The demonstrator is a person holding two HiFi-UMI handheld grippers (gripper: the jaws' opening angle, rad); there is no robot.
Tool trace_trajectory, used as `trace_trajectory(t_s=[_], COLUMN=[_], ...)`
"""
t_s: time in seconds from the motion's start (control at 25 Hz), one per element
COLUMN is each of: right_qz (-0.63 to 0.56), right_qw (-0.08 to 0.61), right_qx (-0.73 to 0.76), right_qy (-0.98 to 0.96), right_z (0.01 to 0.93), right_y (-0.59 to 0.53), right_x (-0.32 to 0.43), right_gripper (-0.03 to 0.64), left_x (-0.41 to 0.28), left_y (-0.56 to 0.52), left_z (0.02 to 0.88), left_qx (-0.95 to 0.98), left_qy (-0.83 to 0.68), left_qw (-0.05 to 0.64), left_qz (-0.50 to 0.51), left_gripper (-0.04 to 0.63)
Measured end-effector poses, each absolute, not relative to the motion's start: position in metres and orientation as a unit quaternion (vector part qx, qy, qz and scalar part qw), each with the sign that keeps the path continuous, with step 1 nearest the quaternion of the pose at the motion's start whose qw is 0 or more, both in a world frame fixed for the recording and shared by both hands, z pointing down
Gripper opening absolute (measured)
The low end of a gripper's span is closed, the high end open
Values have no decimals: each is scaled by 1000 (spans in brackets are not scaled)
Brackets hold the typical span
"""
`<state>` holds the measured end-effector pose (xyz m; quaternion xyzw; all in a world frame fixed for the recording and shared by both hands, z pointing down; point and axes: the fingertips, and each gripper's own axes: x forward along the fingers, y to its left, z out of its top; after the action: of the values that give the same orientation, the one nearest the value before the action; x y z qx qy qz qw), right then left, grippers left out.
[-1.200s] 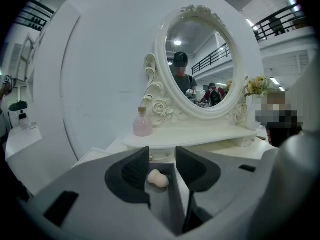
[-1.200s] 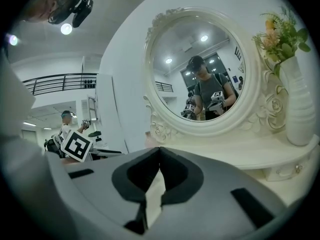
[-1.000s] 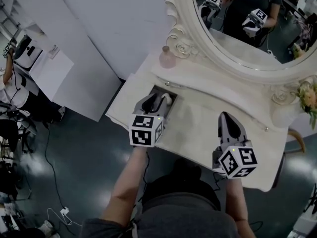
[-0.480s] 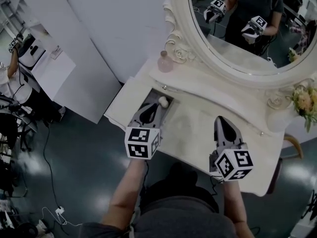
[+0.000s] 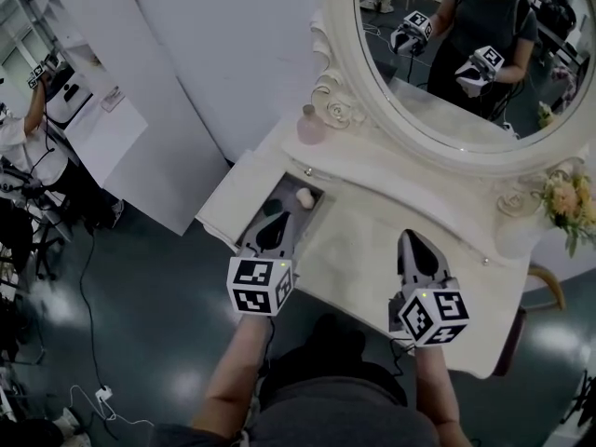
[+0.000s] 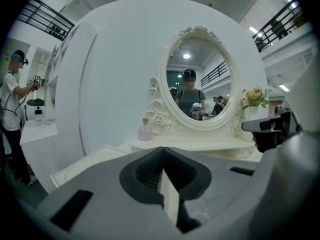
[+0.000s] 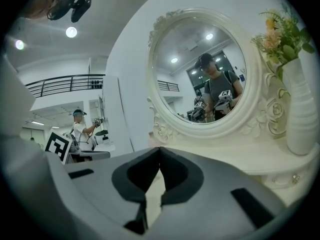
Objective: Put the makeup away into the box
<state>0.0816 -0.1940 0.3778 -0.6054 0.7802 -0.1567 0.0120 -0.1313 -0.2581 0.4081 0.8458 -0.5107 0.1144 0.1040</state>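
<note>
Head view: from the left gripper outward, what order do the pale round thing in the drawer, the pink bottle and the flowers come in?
1. Pale round thing, in the open drawer just ahead of the left gripper.
2. Pink bottle, on the shelf by the mirror.
3. Flowers, far right.

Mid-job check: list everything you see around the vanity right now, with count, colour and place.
dressing table: one, cream-white, under both grippers.
mirror: one, oval, carved cream frame, at the table's back.
box: one, open, grey inside, at the table's left end.
round makeup item: one, beige, in the box's far end.
dark item: one, in the box beside it; kind unclear.
bottle: one, pink, left of the mirror's base.
vase: one, white, table's right end.
flowers: one bunch, pink and yellow, in the vase.
bystander: one, white top, far left.
left gripper: grey, over the box; jaws have just been closing, now together, nothing between.
right gripper: grey, over the tabletop; jaws together, empty.
</note>
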Motion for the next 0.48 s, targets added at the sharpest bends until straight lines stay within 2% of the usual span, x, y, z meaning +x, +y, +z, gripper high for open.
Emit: trace_trajectory(t_s=[0.48], right_qz=[-139], right_qw=[-5], right_qx=[-602], right_qy=[786], right_z=[376], right_y=[-193], right_x=[89], right_gripper=[3], left_x=[-130], left_y=[-249], left_z=[403], left_qx=[839], left_qy=[-524], left_qw=[106], left_qz=[98], left_gripper=[6])
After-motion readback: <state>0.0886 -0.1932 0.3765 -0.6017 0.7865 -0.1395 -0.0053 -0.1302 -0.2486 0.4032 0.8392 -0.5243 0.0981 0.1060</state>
